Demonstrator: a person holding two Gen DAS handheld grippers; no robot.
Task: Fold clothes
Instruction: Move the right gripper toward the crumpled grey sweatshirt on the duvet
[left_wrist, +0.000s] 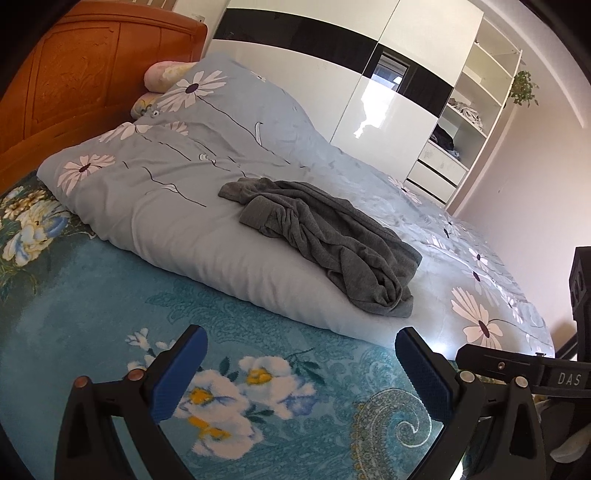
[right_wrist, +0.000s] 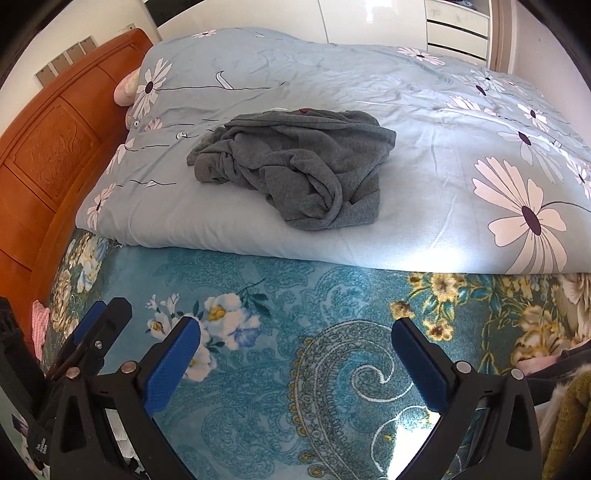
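Observation:
A crumpled grey garment (left_wrist: 325, 240) lies in a heap on a pale blue daisy-print duvet (left_wrist: 166, 214). It also shows in the right wrist view (right_wrist: 295, 166), on the duvet (right_wrist: 424, 184). My left gripper (left_wrist: 301, 354) is open and empty, hovering over the teal floral blanket short of the duvet's near edge. My right gripper (right_wrist: 295, 345) is open and empty, also over the teal blanket, well short of the garment. The left gripper also shows at the left edge of the right wrist view (right_wrist: 92, 332).
A teal floral blanket (left_wrist: 110, 314) covers the near part of the bed. An orange wooden headboard (left_wrist: 74, 92) stands at the left. A white wardrobe with open shelves (left_wrist: 461, 122) stands behind the bed. Other clothes (right_wrist: 565, 406) lie at the right edge.

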